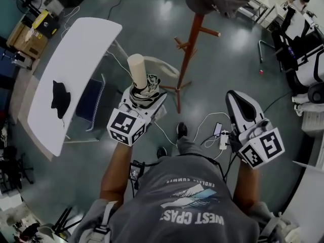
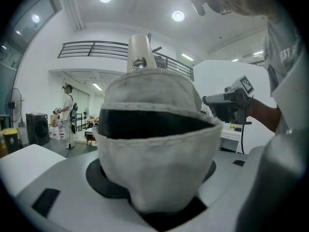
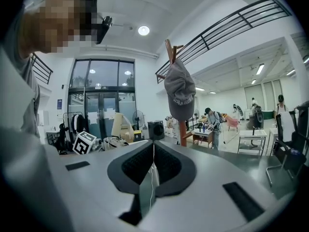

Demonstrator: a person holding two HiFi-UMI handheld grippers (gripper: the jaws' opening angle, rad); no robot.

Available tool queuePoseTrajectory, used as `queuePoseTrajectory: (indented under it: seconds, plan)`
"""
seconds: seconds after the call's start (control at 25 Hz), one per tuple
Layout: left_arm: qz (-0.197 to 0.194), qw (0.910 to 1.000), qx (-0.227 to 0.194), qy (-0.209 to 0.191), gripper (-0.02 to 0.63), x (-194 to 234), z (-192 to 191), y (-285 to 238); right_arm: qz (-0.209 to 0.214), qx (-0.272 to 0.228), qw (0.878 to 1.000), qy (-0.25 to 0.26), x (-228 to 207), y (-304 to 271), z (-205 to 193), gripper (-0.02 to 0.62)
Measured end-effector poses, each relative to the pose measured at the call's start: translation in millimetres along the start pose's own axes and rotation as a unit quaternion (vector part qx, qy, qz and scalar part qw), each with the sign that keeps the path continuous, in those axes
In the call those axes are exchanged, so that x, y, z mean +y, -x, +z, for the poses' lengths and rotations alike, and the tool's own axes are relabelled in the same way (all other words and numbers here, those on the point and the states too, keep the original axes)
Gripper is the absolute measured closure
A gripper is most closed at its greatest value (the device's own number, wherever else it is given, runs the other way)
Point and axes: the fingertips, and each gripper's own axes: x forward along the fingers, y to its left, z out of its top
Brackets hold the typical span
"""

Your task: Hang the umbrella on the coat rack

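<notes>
Left tool (image 1: pixel 144 96) clamps the folded umbrella (image 1: pixel 147 87) upright, handle (image 1: pixel 136 67) up, near but apart from the rack (image 1: pixel 188 49), presumably to reach a peg (image 1: pixel 210 33); right tool (image 1: pixel 235 98) closed, empty, aside.

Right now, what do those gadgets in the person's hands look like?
Both the left gripper and the right gripper are pale grey, with broad fingers lined by black pads. Each carries a white cube printed with black square markers. The person wears a grey short-sleeved T-shirt with white print.

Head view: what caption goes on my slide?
Left gripper holds a folded cream-and-black umbrella near the red-brown coat rack.
</notes>
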Motion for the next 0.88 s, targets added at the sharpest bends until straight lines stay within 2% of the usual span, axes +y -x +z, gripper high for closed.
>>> queuePoseTrajectory:
  seconds: [0.88]
  plan:
    - [0.01, 0.9975, 0.051, 0.048, 0.301, 29.0, -51.7, -74.2, -0.015, 0.019, 0.999, -0.026, -31.5, -3.3, -22.0, 0.568]
